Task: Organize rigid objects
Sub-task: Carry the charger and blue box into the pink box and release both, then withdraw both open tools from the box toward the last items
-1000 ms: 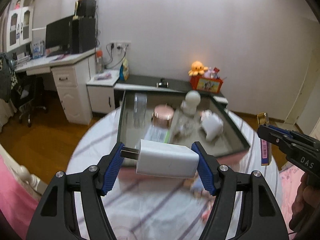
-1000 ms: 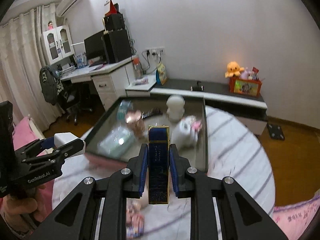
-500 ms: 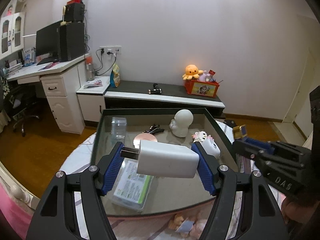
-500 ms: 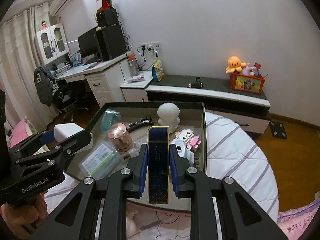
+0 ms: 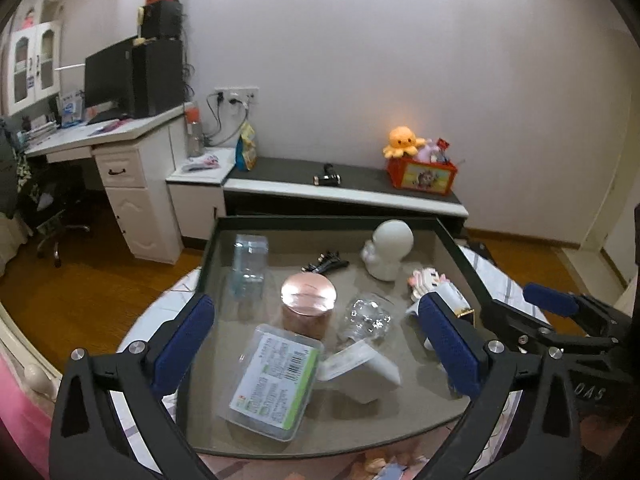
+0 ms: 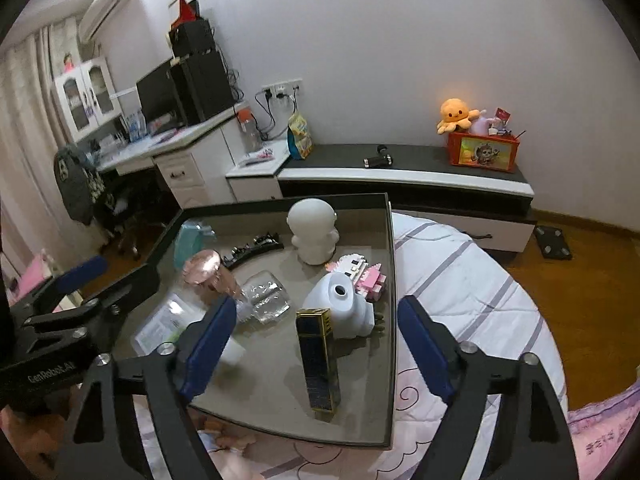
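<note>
The white charger [image 5: 362, 372] lies tilted on the tray's floor, one edge propped on the clear packet with the green label [image 5: 276, 380] at the near left of the tray [image 5: 460, 248]. The dark blue and gold box [image 6: 318, 360] lies lengthways at the near right, its far end just beside the white rounded piece with a hole [image 6: 340, 308]. Both tools have just been opening: the left gripper [image 5: 316, 344] stands spread wide over the charger with nothing between its pads, and the right gripper [image 6: 316, 344] is likewise spread, its pads clear of the box on either side. Further in sit a copper-lidded jar [image 5: 308, 306], crumpled clear plastic [image 5: 364, 318], a pink block toy [image 6: 360, 270] and a white figurine [image 5: 388, 250]. The likely risks: the propped charger may slide or flop flat and nudge the packet, and either gripper pulling back low could catch the tray's near rim or knock its freed item.
</note>
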A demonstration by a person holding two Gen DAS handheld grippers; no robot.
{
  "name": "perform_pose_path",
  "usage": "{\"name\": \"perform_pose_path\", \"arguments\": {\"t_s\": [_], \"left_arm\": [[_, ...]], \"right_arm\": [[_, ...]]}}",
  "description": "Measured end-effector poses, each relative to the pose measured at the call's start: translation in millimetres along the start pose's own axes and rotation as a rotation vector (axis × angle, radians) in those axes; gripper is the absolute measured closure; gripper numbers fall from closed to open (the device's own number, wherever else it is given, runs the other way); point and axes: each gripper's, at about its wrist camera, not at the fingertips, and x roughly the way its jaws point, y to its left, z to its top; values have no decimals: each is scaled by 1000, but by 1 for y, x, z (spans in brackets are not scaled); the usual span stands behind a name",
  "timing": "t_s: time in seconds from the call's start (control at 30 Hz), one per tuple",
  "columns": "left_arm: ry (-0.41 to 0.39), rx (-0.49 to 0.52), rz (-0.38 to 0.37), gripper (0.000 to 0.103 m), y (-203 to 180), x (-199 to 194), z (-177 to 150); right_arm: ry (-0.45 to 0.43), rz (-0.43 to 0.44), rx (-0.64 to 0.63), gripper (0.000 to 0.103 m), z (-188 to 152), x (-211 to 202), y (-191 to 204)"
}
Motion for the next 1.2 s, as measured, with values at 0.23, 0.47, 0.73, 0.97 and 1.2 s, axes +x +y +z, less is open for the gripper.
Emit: {"name": "perform_pose_path", "arguments": {"t_s": [0.23, 0.47, 0.73, 0.97, 1.2], "left_arm": [[-61, -45, 29, 0, 18, -40, -1], [-120, -68, 45, 0, 32, -92, -13], [-164, -85, 48, 0, 41, -148, -34], [-197, -77, 57, 0, 40, -191, -55], [-189, -80, 50, 0, 36, -213, -78]], "right_arm": [[-56, -49, 32, 0, -3, -30, 3], [-131, -60, 55, 0, -11, -74, 9], [-212, -72, 35, 0, -23, -126, 29], [-249, -66, -3, 0, -44, -164, 53], [-265, -67, -28, 0, -70, -190, 69]]}}
